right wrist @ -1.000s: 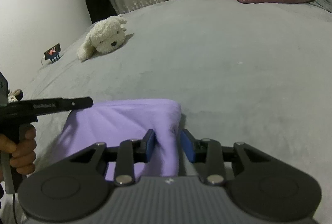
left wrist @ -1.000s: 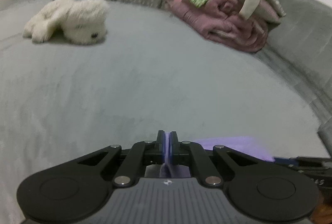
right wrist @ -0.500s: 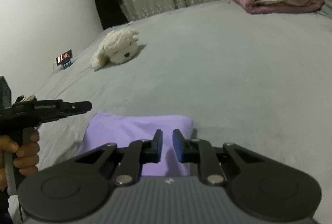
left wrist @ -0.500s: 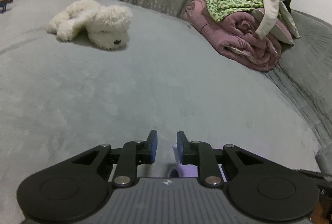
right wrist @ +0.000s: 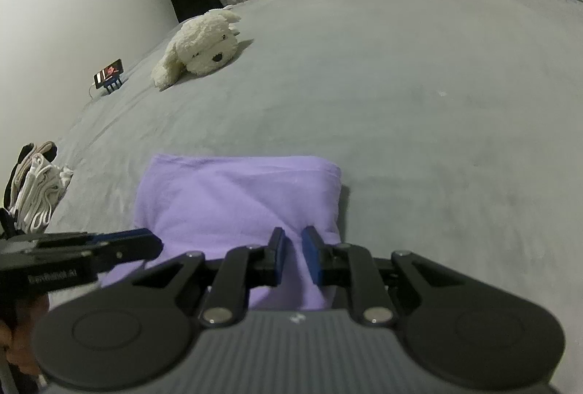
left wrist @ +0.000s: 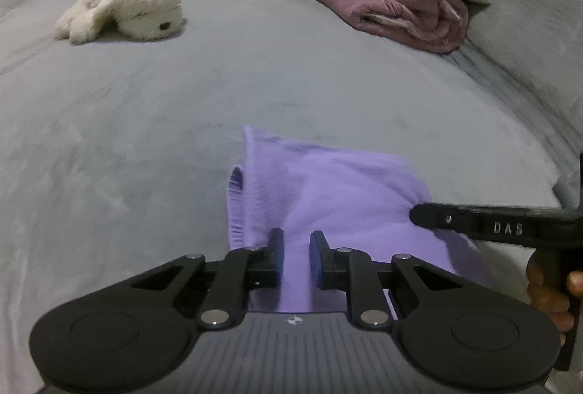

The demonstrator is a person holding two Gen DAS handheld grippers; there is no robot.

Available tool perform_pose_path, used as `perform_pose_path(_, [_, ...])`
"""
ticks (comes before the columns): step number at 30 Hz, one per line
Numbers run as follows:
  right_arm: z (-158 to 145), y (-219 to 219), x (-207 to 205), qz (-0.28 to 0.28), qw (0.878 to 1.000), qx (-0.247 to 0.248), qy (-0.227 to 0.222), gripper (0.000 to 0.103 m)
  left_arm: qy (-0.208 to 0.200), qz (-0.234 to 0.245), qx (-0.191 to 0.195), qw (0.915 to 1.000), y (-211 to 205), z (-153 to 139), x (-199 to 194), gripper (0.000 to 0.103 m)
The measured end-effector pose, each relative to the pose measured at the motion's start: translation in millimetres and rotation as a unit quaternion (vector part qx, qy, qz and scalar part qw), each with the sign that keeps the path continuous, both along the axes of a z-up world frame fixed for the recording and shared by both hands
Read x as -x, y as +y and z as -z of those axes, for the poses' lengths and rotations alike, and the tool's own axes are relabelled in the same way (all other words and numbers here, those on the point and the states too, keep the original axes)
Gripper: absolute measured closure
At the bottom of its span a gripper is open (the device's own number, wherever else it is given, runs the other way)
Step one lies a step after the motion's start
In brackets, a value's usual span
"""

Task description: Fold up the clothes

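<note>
Grey bed (left wrist: 255,84) seen filling both views. Pink blanket pile (left wrist: 400,11) far right, plush dog (right wrist: 200,47) far left, both well apart. Folded purple garment (right wrist: 237,197) laid near, long axis left-right. Left gripper (left wrist: 296,257) over left end, right gripper (right wrist: 293,253) over right end; both slightly spread, nothing pinched. Path unobstructed.

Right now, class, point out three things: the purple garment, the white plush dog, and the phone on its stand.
purple garment (right wrist: 237,197), right wrist view, centre of folded top
white plush dog (right wrist: 207,44), right wrist view, head
phone (right wrist: 108,71), right wrist view, screen
</note>
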State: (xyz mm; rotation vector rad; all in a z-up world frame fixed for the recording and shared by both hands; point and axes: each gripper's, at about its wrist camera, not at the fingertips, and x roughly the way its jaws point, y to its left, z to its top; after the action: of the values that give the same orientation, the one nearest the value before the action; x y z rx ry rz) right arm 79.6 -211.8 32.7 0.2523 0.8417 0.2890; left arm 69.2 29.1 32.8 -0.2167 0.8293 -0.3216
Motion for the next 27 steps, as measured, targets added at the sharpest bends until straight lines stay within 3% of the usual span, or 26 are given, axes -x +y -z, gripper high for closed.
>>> perform_pose_path(13, [6.8,9.5,0.6,0.005,0.999,0.018,-0.035,0.091,0.024,-0.014,0.027,0.9993,8.5,4.1,-3.4,0.089])
perform_pose_path(20, [-14.2,7.5,9.0,0.015,0.999,0.015,-0.05,0.086,0.029,-0.015,0.03,0.999,8.5,1.4,-2.6,0.089])
perform_pose_path(27, [5.0,-3.2,-0.3,0.035,0.999,-0.008,-0.017,0.087,0.03,-0.013,0.021,0.9992,3.8,2.7,-3.7,0.089])
